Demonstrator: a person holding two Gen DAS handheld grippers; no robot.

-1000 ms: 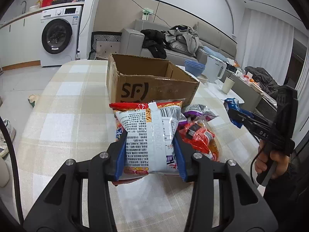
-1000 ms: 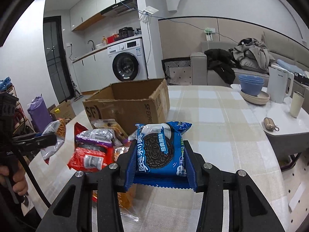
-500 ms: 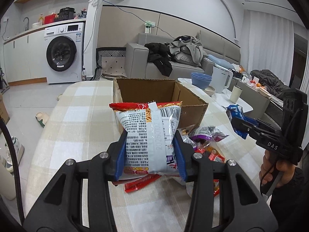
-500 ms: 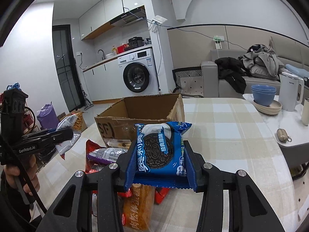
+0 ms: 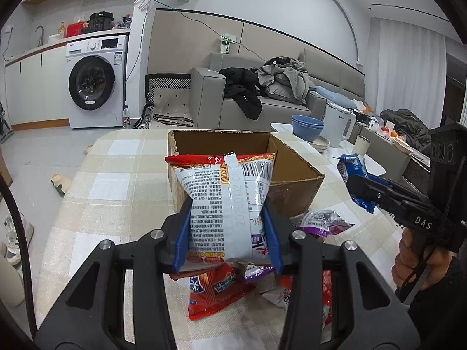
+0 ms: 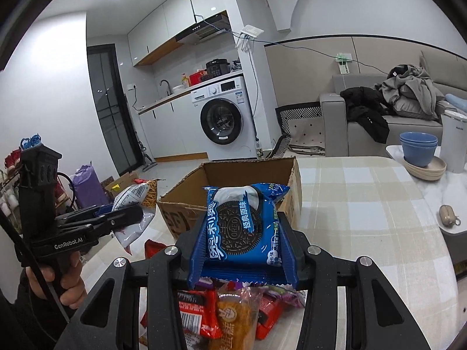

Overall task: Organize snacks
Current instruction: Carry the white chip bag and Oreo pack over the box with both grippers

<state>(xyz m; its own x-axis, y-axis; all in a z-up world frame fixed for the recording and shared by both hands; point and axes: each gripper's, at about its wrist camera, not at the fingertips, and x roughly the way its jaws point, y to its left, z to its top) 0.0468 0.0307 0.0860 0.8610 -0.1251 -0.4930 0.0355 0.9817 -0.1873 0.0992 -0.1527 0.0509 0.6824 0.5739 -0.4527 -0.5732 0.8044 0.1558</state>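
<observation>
My left gripper (image 5: 227, 239) is shut on a silver and red chip bag (image 5: 226, 204), held above the table in front of the open cardboard box (image 5: 294, 175). My right gripper (image 6: 242, 250) is shut on a blue Oreo packet (image 6: 242, 227), also raised near the box (image 6: 294, 183). A pile of loose snack packs lies on the table below both: red packs (image 5: 213, 288), a purple pack (image 5: 324, 221), red and orange packs (image 6: 233, 312). The right gripper shows at the right of the left wrist view (image 5: 359, 186); the left gripper shows at the left of the right wrist view (image 6: 131, 215).
The checked tablecloth (image 5: 116, 180) covers a round table. A side table holds blue bowls (image 6: 418, 148), a white kettle (image 6: 454, 143) and a small case (image 6: 448, 218). A washing machine (image 5: 96, 81) and a sofa with clothes (image 5: 280, 87) stand behind.
Both grippers have risen with their packs. The box interior now shows from higher up and the snack pile sits lower in both views.
</observation>
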